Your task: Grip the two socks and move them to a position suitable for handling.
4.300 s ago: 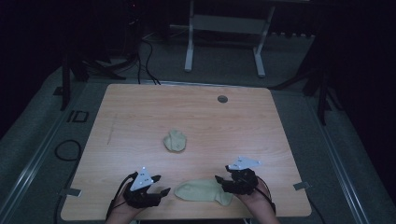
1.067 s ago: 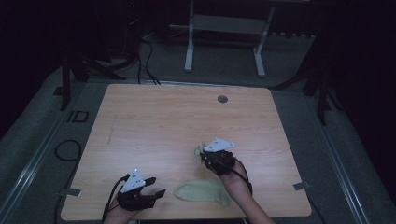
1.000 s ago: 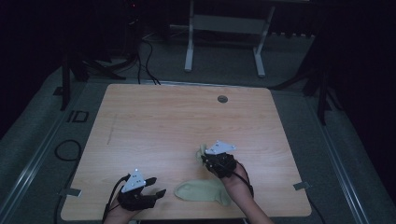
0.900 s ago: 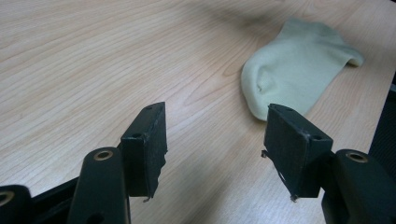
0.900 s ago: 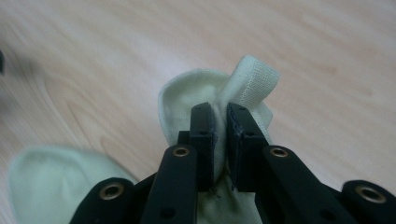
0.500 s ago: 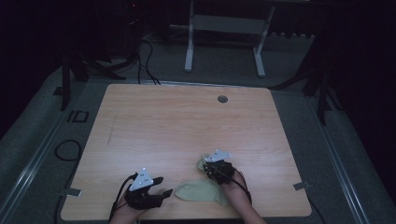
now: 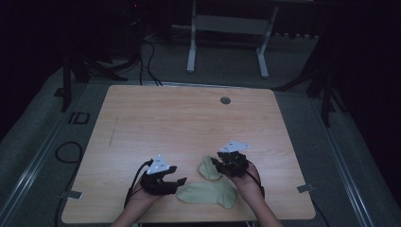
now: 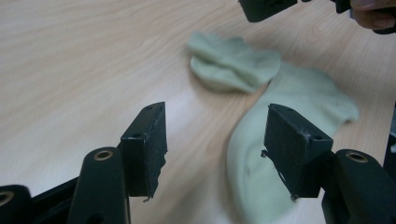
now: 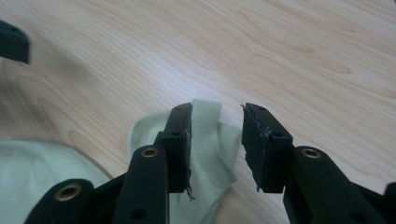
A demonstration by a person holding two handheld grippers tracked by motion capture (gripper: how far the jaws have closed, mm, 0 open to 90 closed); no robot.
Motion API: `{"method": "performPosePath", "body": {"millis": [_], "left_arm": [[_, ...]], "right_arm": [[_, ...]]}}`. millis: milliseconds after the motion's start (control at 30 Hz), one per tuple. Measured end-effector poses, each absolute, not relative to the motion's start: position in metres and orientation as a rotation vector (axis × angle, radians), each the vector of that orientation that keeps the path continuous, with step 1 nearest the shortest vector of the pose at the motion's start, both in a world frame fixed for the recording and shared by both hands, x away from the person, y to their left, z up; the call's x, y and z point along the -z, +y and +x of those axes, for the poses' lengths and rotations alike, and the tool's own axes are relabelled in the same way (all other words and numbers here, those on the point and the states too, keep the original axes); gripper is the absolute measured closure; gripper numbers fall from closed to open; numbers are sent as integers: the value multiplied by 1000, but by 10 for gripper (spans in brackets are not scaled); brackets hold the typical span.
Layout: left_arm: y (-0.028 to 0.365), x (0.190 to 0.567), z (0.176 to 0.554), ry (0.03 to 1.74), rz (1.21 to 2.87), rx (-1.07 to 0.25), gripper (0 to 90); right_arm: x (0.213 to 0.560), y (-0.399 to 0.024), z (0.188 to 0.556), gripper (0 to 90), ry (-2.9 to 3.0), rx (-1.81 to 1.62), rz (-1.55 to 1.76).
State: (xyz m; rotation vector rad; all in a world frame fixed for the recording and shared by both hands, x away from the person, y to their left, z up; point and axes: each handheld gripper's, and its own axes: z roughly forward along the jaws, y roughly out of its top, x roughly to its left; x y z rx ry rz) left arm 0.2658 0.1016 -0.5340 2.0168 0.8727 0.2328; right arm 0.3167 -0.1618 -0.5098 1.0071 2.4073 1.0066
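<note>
— Socks: where do they lie?
— Folded sock (image 7: 208,168) touches flat sock (image 7: 206,194) on the counter (image 7: 189,123). My right fingers (image 9: 215,140) have just been opening above the folded one; my left fingers (image 8: 217,149) stand parted, empty.

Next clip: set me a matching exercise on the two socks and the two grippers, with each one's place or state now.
Things:
1. folded sock
2. flat sock
3. left gripper
4. right gripper

Places or states:
A. spread out along the table's near edge
B. jaws just opened, cloth between them but not pinched
C. bunched up, just beyond the other sock
D. jaws open over bare wood and the flat sock's end

Pairs: 1-C, 2-A, 3-D, 4-B
</note>
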Motion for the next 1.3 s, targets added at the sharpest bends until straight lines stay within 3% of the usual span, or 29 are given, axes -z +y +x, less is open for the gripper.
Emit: {"method": "performPosePath", "body": {"millis": [267,533,800,967,1133,1300], "left_arm": [[69,542,307,913,2066,-107,385],[49,553,319,908,2155,-133,408],[39,562,323,890,2196,-143,552],[33,563,325,868,2207,-148,643],[25,562,325,844,2216,-185,839],[23,559,321,826,2207,-243,874]], "right_arm": [[528,-162,319,629,2470,-964,1019],[548,-162,324,665,2498,-881,1025],[553,-161,322,781,2486,-868,1011],[553,-160,322,807,2490,-873,1004],[553,-159,322,822,2497,-868,994],[552,-159,322,833,2493,-869,997]]}}
